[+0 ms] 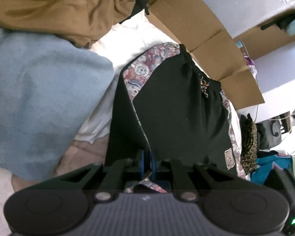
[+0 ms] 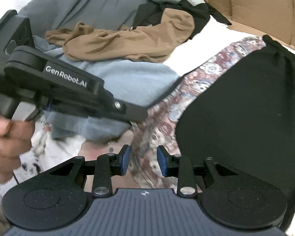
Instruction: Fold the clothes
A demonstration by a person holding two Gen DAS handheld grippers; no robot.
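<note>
Black shorts with floral side panels lie spread on a white sheet. My left gripper is shut on the near edge of the shorts, its blue pads pinching the black fabric. In the right wrist view the same shorts fill the right side, and the left gripper, held by a hand, reaches in from the left onto the floral panel. My right gripper stands open just above that floral panel, its pads apart and pressing on nothing.
A tan garment and a light blue garment are heaped to the left. Cardboard boxes run along the far side. A leopard-print item lies at the right, past the shorts. Grey fabric covers the back left.
</note>
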